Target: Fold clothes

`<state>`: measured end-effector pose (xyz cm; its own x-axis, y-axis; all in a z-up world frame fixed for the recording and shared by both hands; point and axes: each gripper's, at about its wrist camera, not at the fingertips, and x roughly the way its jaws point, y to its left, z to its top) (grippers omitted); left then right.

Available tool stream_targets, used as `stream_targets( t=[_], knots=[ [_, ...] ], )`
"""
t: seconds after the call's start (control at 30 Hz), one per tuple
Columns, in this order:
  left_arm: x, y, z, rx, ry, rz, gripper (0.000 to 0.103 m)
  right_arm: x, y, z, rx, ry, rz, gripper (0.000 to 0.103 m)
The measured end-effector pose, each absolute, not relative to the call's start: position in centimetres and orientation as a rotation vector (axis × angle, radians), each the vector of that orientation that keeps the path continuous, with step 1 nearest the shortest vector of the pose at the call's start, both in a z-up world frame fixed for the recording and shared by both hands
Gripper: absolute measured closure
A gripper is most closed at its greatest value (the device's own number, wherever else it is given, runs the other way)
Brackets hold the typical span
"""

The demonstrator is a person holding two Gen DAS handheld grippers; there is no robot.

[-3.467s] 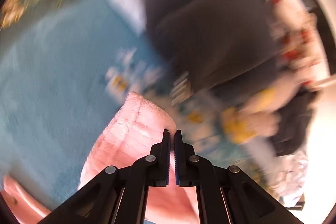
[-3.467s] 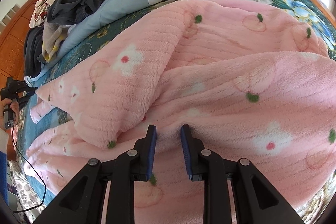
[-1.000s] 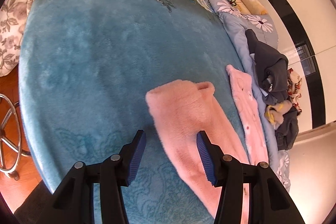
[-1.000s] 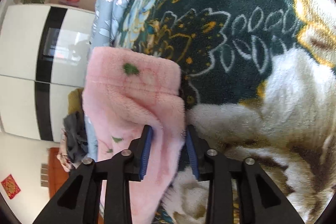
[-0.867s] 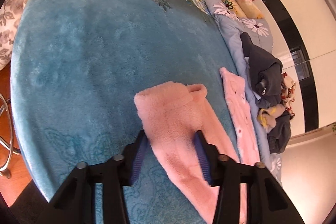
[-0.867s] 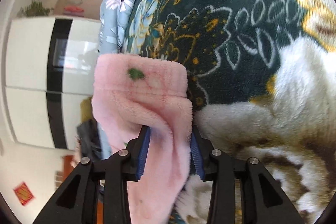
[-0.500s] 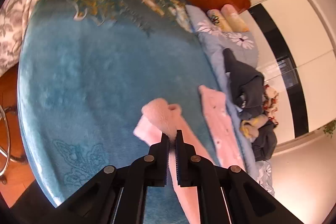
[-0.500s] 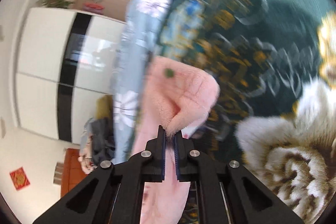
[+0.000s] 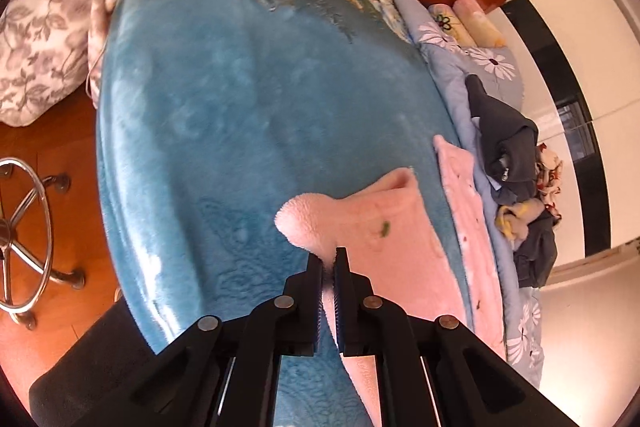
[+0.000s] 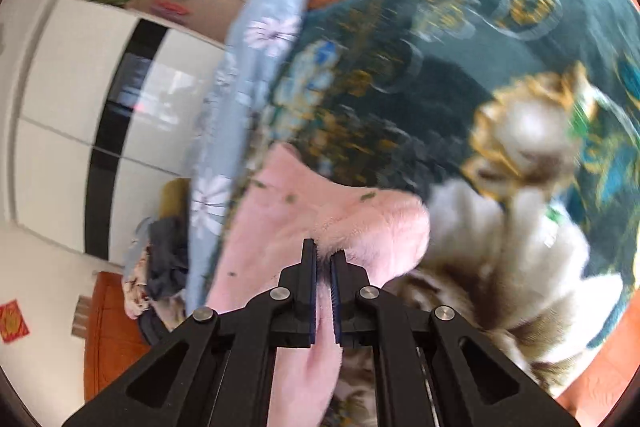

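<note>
The right wrist view is motion-blurred, so the blanket's pattern is hard to read. The pink fleece garment lies on the bed's blue blanket, its long axis apparently running from the claws toward the dark clothes pile. The left claw and the right claw each pinch a garment end. No writing is legible.

Both wrist views look closely along their fingers, sharing the bed.

Both grippers, open around the pink garment a second ago, are now clamped on its edge, left gripper and right gripper each lifting a bunched fold off the blanket.
</note>
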<state>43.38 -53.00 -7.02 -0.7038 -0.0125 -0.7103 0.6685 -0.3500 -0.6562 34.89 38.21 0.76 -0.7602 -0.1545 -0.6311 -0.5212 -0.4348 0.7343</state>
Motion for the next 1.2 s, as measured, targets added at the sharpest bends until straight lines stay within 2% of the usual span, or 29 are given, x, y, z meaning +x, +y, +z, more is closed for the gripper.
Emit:
stream_targets(
  t=[0.1,0.37,0.47,0.57,0.67,0.83,1.03,1.2],
  knots=[
    [43.6,-53.0,-6.9,0.859,1.457,-2.11,0.097,34.8,38.2,0.4,-0.996,1.487,2.273,0.097],
    [43.3,-53.0,-6.2,0.88,1.453,-2.132,0.096,33.7,39.4,2.4,-1.2,1.397,2.197,0.088],
    [43.2,-53.1,-6.2,0.902,1.43,-2.129,0.096,33.8,40.1,3.4,-1.305,1.276,2.077,0.077],
    [42.9,-52.9,-6.1,0.921,1.389,-2.143,0.095,33.8,40.0,6.1,-1.252,1.054,2.089,0.075],
    [42.6,-52.5,-5.8,0.937,1.343,-2.162,0.092,31.4,36.4,9.6,-1.194,0.845,2.312,0.073],
    [42.9,-51.5,-5.2,0.912,1.308,-2.179,0.078,23.8,21.5,10.9,-1.378,0.514,2.815,0.073],
    [43.4,-50.7,-5.0,0.896,1.278,-2.166,0.069,17.9,-4.0,5.5,-1.937,0.19,3.194,0.073],
    [43.5,-50.9,-5.4,0.887,1.31,-2.122,0.066,19.2,-21.7,1.8,-2.337,-0.158,3.334,0.073]
  ],
)
